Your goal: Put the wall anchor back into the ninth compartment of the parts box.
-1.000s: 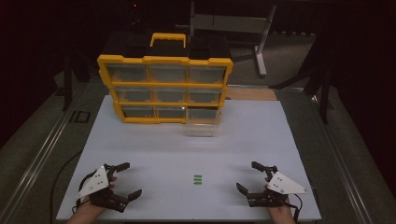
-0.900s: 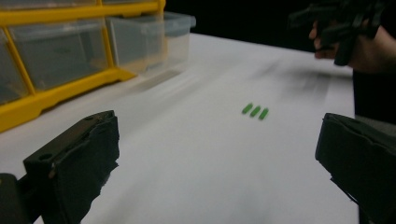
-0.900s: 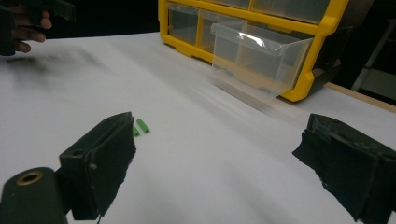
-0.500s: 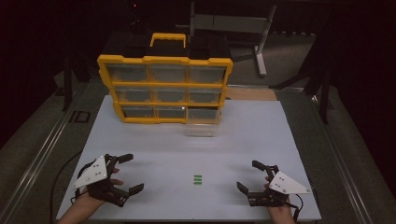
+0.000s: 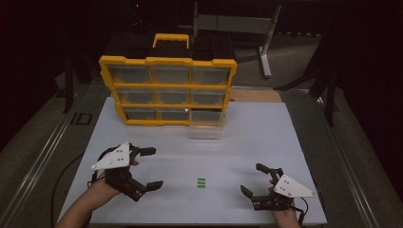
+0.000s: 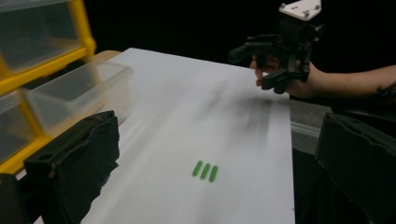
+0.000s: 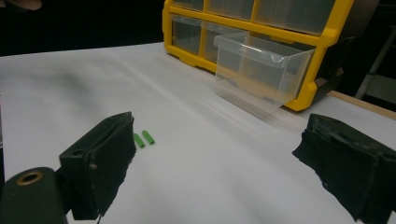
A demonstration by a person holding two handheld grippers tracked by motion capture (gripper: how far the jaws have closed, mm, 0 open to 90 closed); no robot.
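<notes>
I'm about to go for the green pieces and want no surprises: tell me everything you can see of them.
The green pieces are three small, short rods, bright green, plastic-looking, with rounded ends. They lie flat on the bare white table, side by side and parallel, close together; whether they touch each other is unclear. They sit near the front edge, between the left gripper and the right gripper, whose jaws stand open. Nothing but the table touches them.

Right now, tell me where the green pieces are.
In the high view the green pieces lie side by side on the white table, near its front edge, about midway between the left tool and the right tool, in front of the pulled-out clear drawer.
</notes>
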